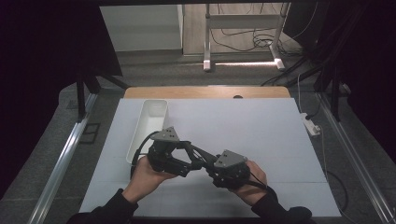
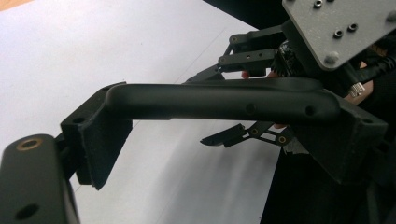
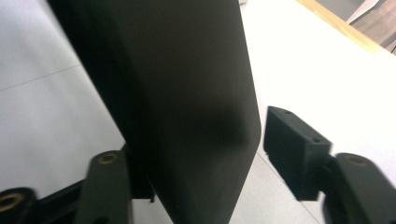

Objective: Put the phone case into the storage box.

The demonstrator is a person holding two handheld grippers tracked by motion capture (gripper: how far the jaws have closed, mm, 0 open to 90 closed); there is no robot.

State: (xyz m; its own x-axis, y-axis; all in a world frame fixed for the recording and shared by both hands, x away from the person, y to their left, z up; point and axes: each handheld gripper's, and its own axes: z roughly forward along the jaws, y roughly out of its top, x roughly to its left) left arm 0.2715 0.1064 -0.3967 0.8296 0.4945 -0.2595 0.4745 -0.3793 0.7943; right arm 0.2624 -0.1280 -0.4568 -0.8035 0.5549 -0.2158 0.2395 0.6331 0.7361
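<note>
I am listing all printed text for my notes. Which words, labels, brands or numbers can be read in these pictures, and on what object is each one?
None: no readable text on the white tray, the black bar or either grey plate.

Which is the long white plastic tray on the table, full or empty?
Empty where visible: the long white plastic tray shows only bare white floor.
</note>
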